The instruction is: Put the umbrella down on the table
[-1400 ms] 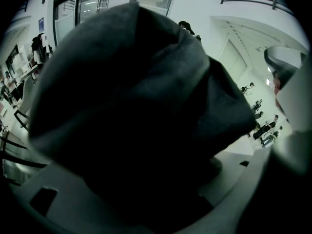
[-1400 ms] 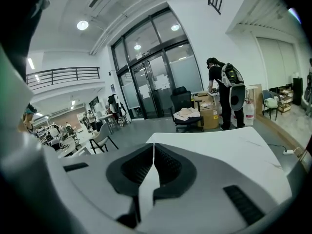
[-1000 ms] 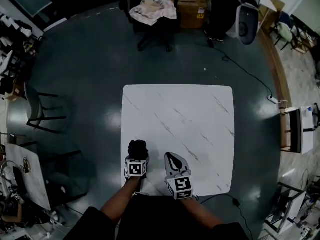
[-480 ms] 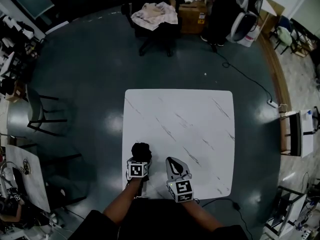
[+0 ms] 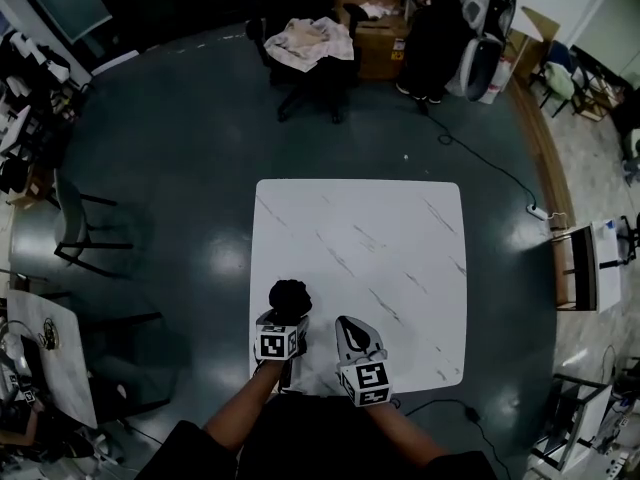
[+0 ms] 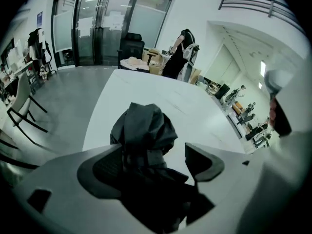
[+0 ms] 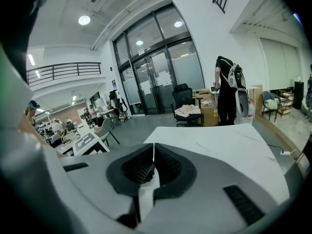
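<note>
1. Left gripper view is showing the left gripper (image 6: 153, 152) letting go. Its jaws are opening around the umbrella (image 6: 144, 130); one jaw is already standing clear of the dark fabric and the other is lying just beside it. Neither is pressing in.
2. The umbrella is lying folded as a black bundle, pointing away from the jaws over the table (image 6: 146, 89). In the head view it (image 5: 289, 295) is sitting at the table's (image 5: 400, 228) near left corner, just ahead of the left gripper (image 5: 283, 326).
3. Against the head view of a second ago, the umbrella is keeping the same spot at that corner while the grip loosens. I am judging from this that the tabletop is bearing it rather than the jaws, though its underside is hidden.
4. The right gripper (image 7: 153, 157) is staying clenched on nothing, with its jaws meeting and no object between them. In the head view it (image 5: 352, 336) is hovering over the near edge, just beside the left one and apart from the umbrella.
5. For the task, the set-down itself is looking done and the release is under way. What is remaining is to back the left gripper out. The loose fabric beside one jaw could be dragging along, and the umbrella is lying close to the table's edge.
6. Beyond the table, well apart, a chair (image 5: 305, 43) draped with cloth is standing, and a person (image 5: 435, 28) is standing near it.
</note>
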The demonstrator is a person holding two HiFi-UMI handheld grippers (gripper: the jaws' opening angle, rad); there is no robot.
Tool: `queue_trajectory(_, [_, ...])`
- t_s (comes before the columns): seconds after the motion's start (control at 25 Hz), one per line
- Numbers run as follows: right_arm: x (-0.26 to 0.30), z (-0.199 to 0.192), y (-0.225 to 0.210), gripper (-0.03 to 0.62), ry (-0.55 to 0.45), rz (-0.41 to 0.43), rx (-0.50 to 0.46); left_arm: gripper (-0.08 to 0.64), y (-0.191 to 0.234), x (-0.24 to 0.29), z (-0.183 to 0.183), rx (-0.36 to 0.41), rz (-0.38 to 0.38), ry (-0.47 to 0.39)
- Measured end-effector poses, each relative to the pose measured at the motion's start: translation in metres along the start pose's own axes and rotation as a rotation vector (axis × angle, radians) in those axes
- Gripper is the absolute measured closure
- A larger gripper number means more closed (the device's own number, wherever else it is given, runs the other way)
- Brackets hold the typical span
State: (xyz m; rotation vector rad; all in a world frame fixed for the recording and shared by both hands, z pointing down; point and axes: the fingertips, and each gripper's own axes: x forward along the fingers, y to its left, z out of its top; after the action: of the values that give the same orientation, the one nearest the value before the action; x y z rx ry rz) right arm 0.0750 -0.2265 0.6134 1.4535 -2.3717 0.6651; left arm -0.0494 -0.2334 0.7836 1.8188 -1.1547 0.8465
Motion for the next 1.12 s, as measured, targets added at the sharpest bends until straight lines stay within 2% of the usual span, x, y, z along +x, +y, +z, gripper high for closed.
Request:
queue_trajectory(0.32, [-0.034,0.007,0.033,0.574,-0.051,-0.043,0.012,0.160,-0.042,-0.078,0.023,0.052,-0.122,-0.196])
queue_trajectory(0.4, [-0.046,0.013,0.043,0.574,-0.072,-0.053,0.022,0.161,-0.055,-0.105,0.026,0.089,-0.150,-0.251])
queue_trajectory(0.64, [-0.086,0.036,0.077,0.574,-0.152,-0.087,0.046,0.173,-0.090,-0.190,0.034,0.134,-0.238,-0.448])
queue_trajectory(0.72, [-0.099,0.043,0.090,0.574,-0.173,-0.096,0.038,0.218,-0.100,-0.219,0.037,0.154,-0.256,-0.517])
queue_trajectory(0.84, [-0.117,0.048,0.107,0.574,-0.197,-0.110,0.027,0.390,-0.109,-0.256,0.035,0.168,-0.273,-0.599])
queue_trajectory(0.88, [-0.124,0.049,0.113,0.574,-0.204,-0.114,0.026,0.425,-0.111,-0.267,0.032,0.170,-0.275,-0.624])
queue_trajectory(1.0, [-0.144,0.051,0.128,0.574,-0.226,-0.124,0.025,0.511,-0.115,-0.295,0.027,0.169,-0.268,-0.707])
queue_trajectory(1.12, [-0.162,0.049,0.136,0.574,-0.245,-0.133,0.016,0.538,-0.124,-0.313,0.020,0.178,-0.270,-0.771])
